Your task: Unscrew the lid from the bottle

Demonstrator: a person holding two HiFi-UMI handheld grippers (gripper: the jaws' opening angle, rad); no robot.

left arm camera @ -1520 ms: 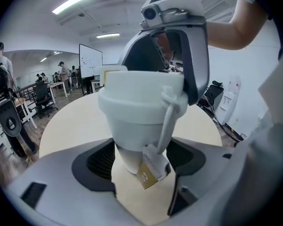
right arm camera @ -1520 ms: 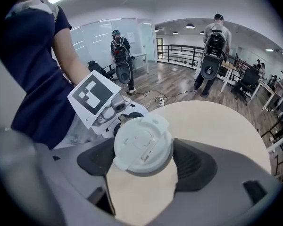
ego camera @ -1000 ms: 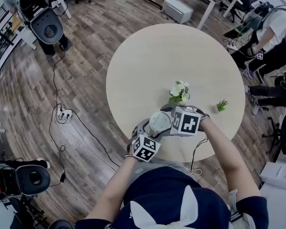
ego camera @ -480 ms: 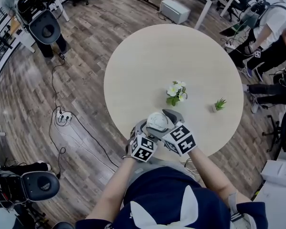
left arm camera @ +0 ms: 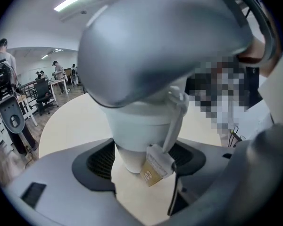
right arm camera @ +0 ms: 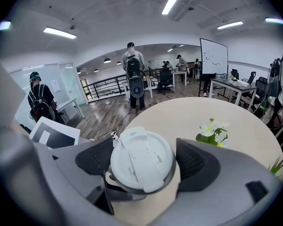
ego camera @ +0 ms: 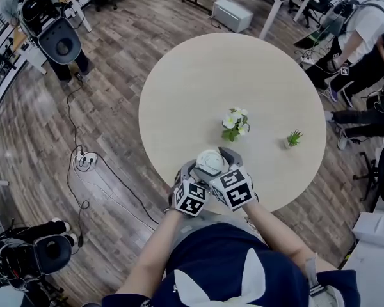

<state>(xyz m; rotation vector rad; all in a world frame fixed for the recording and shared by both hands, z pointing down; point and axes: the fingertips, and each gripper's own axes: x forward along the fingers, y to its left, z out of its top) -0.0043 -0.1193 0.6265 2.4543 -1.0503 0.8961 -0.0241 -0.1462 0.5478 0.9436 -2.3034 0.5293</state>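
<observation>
Round table (ego camera: 243, 75) | bottle (left arm camera: 141, 126) upright, lid (ego camera: 211, 161) up | left tongs (left arm camera: 142, 161) grip bottle | right tongs (right arm camera: 145, 166) grip lid

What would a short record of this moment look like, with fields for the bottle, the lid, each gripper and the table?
Bottle: white, upright, above the near edge of the round table; a tag hangs on it
Lid: white, on top of the bottle
Left gripper: shut on the bottle's body
Right gripper: shut on the lid, from above
Also on table: white flowers, small green plant
</observation>
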